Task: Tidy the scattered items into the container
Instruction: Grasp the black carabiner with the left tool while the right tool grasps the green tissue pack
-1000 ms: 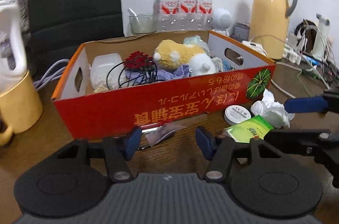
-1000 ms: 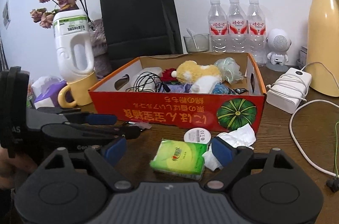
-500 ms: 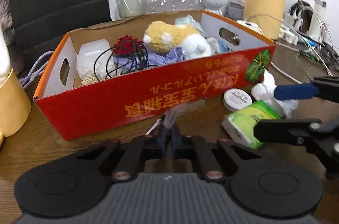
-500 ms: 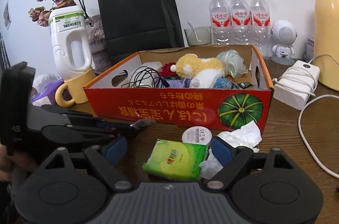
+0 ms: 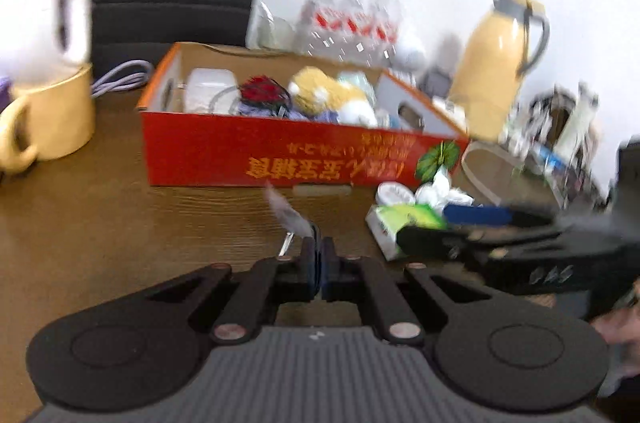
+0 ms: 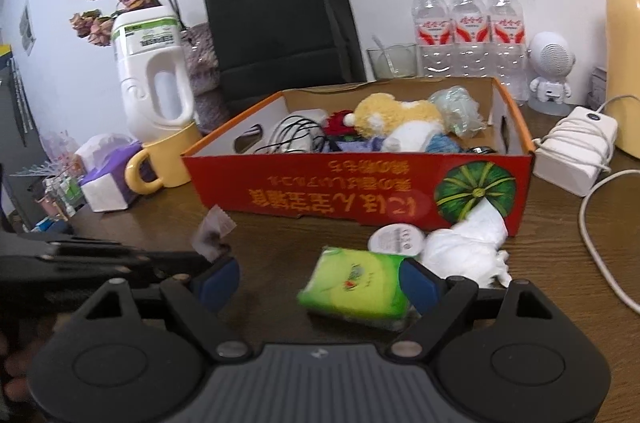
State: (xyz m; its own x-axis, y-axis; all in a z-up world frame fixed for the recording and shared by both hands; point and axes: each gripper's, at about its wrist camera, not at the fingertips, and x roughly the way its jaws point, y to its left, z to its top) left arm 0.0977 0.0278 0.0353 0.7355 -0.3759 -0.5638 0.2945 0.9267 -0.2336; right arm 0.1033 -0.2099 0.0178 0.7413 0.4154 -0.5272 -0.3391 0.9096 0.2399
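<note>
The red cardboard box (image 5: 256, 155) (image 6: 320, 191) holds a plush toy, cables and cloths. My left gripper (image 5: 318, 255) is shut on a small clear plastic packet (image 5: 286, 213), lifted above the table in front of the box; the packet also shows in the right wrist view (image 6: 212, 233). My right gripper (image 6: 320, 273) is open, its fingers either side of a green tissue pack (image 6: 356, 283) (image 5: 400, 221) on the table. A round white tin (image 6: 396, 239) and crumpled white tissue (image 6: 468, 247) lie beside it.
A yellow mug (image 6: 164, 163), white jug (image 6: 152, 79), black paper bag (image 6: 280, 15), three water bottles (image 6: 468, 27), a yellow thermos (image 5: 496, 63), a white charger with cable (image 6: 572, 151) and a purple tissue box (image 6: 108, 179) surround the box on the wooden table.
My left gripper closed on the plastic packet and has lifted it back from the box. My right gripper moved closer around the green tissue pack.
</note>
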